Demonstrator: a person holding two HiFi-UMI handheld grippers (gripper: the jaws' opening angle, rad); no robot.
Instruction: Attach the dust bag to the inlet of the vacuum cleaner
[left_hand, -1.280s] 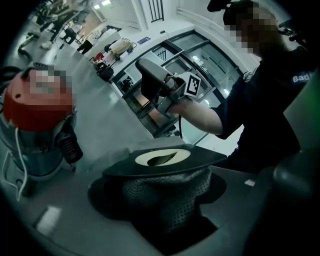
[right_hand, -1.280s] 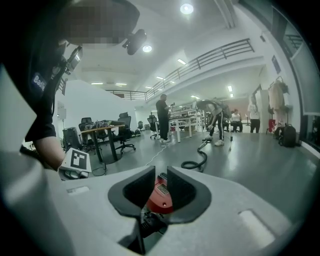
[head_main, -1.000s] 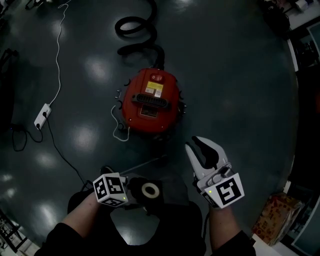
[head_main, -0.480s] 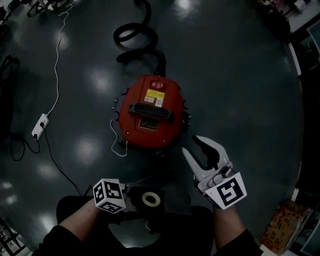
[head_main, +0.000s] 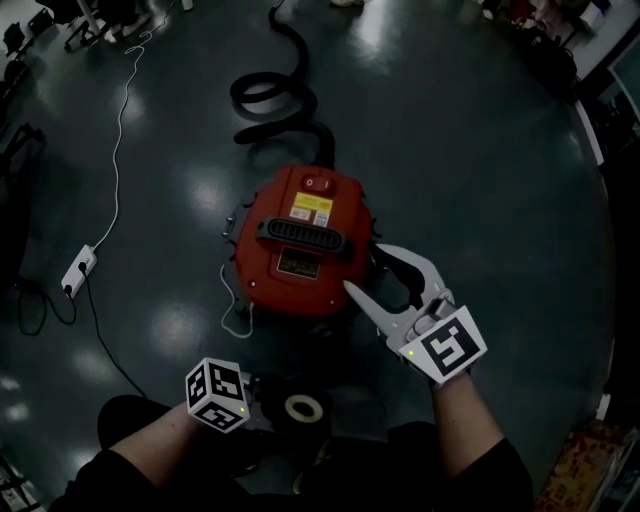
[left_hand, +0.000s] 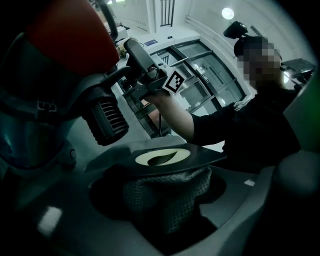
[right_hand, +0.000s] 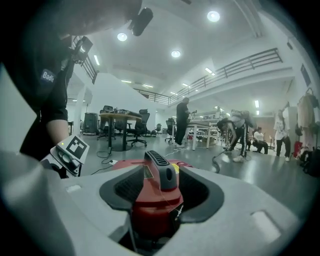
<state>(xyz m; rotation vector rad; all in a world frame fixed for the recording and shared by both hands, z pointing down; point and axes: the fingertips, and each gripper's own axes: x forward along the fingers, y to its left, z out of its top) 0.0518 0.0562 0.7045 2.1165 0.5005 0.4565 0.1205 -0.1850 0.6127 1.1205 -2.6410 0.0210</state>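
The left gripper (left_hand: 161, 215) is clamped on the dust bag (left_hand: 167, 192): the bag's grey mesh cloth is pinched in the gap between the two jaws. The bag's flat dark collar (left_hand: 200, 159), with a pale ring round the opening, is carried on top, facing up. In the head view the bag is held low at the near edge of the scene, just in front of the person (head_main: 140, 470), near the vacuum cleaner (head_main: 300, 245) but apart from it. The right gripper (head_main: 380, 276) is spread wide, its jaws having just been opening. Nothing is gripped by them, and in the right gripper view the red body and black handle (right_hand: 161, 172) of the vacuum cleaner are seen through the gap. In the head view the spread jaws are placed at the machine's near right edge; whether it is touched cannot be told. The vacuum cleaner is stood on the dark glossy floor (head_main: 480, 150) in the middle of the scene, and a black hose (head_main: 272, 92) is coiled away from its far side. To the left a white power strip (head_main: 80, 268) with its cable (head_main: 118, 120) is laid on the floor.
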